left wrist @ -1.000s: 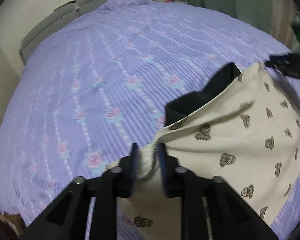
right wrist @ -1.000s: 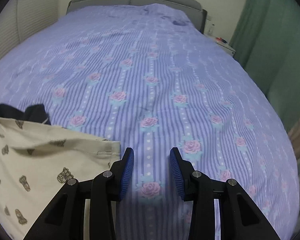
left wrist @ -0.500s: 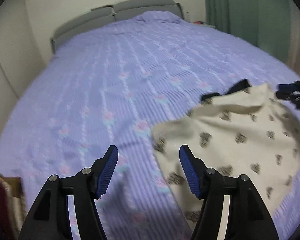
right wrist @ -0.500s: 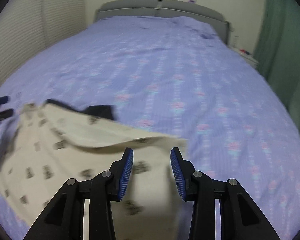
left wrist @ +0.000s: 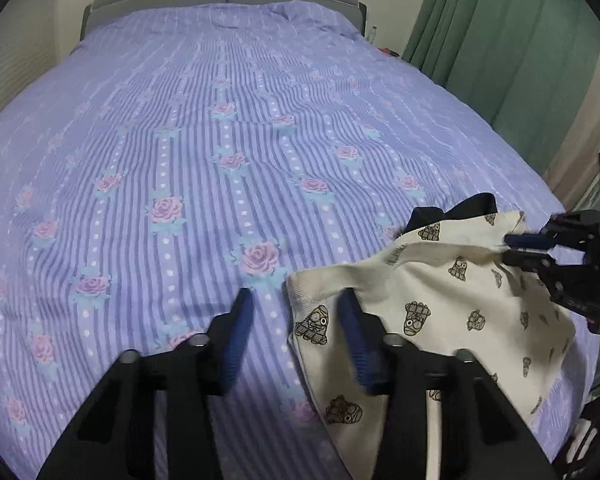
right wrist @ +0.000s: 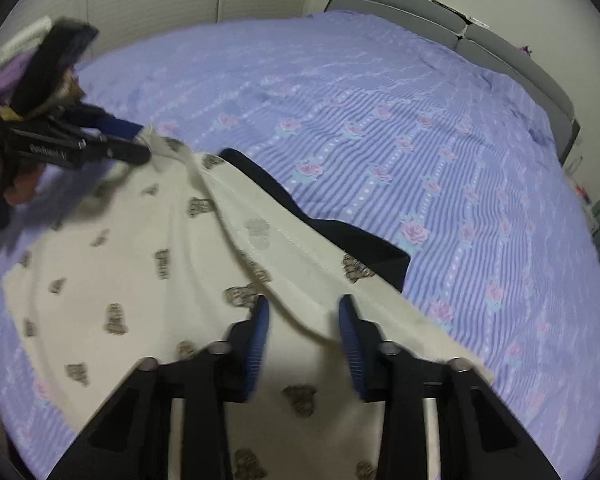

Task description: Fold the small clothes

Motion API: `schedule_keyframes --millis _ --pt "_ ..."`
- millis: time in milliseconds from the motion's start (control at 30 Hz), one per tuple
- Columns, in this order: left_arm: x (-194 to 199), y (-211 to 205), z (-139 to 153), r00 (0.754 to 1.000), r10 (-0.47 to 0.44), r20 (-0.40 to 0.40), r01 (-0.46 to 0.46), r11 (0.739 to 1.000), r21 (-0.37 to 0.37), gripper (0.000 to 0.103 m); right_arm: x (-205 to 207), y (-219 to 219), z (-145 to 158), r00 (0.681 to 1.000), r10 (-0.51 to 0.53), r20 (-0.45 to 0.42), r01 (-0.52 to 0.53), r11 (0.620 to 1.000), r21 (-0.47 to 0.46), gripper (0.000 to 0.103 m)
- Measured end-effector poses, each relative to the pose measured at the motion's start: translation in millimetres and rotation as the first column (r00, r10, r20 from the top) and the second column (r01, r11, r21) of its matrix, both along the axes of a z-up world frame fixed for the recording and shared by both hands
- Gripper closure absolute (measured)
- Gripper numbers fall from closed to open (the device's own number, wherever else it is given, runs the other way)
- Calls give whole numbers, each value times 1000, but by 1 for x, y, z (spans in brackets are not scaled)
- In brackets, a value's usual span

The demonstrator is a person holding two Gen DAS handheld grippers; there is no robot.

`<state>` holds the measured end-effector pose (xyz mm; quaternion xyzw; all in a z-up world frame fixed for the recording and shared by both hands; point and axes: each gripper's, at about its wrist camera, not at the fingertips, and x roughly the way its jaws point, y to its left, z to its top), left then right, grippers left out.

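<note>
Procedure: take both top corners of the garment, lift them together, and lay the top edge over evenly.

1. The left hand-held gripper (left wrist: 295, 300) is open and its jaws are closing. The near corner of the cream cotton garment printed with small dark figures (left wrist: 440, 280) lies between them, not yet pressed. Seat the hem fully between the pads before lifting.
2. The garment lies at the near right edge of the lilac striped bedspread with pink roses (left wrist: 220, 140). Keep it flat, with even tension.
3. The right hand-held gripper (left wrist: 510, 248) is clamped on the far hem in the left wrist view. Judged secure.

Limits of view: the right wrist view is blurred and shows its own fingers apart. A black fabric piece (left wrist: 472, 206) protrudes behind the hem, and its attachment cannot be determined. The gripper bodies hide the garment's near part.
</note>
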<state>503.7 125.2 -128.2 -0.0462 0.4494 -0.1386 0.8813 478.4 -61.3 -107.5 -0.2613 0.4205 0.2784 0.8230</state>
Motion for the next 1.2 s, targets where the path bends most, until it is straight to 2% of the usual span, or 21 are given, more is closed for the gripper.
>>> schedule_keyframes --millis 100,167,233,333,400,433,500,567,633,733,833,933,1033,1133,1200 --pt "2 1 -1 1000 -3 -1 3 1000 -10 67 12 5 -3 999 5 -41 -5 1000 8 98" --pt "3 1 -1 1000 1 1 -1 1000 -25 76 19 6 0 1000 -8 -19 8 1000 6 98" --pt "0 5 -1 1000 20 6 -20 1000 -19 76 25 6 5 1000 -28 3 28 1000 11 98" --pt "-5 7 0 998 62 14 -63 997 37 76 43 5 6 989 -132 63 133 991 -11 96" --pt "-9 8 2 996 82 23 -83 996 39 76 53 -1 8 976 -203 85 206 978 -27 95" --pt "-14 9 6 996 88 33 -90 995 40 76 53 -7 11 971 -225 87 227 974 -13 91" --pt "-26 6 16 990 114 82 -122 988 99 74 48 -25 20 961 -265 77 260 963 65 58" --pt "-43 1 27 978 147 146 -170 971 165 57 35 -45 28 943 -314 114 303 947 103 45" --pt "-61 -3 33 972 161 173 -190 967 168 52 19 -66 30 913 -377 155 361 925 117 43" --pt "-97 -14 33 980 141 140 -159 979 128 52 -3 -91 28 885 -450 117 434 890 137 43" --pt "-143 -26 31 984 107 140 -122 987 102 52 -46 -111 28 849 -515 117 492 852 178 43" --pt "-176 -30 29 980 139 141 -155 982 111 53 -90 -126 30 817 -560 139 530 824 201 43" --pt "-206 -32 25 972 196 132 -207 975 77 53 -128 -143 28 780 -613 128 579 784 225 43" --pt "-228 -31 16 954 278 113 -279 960 -15 53 -152 -152 24 750 -648 132 613 756 231 43" --pt "-232 -32 10 954 286 94 -282 958 -48 53 -167 -159 20 732 -668 133 625 737 258 43"
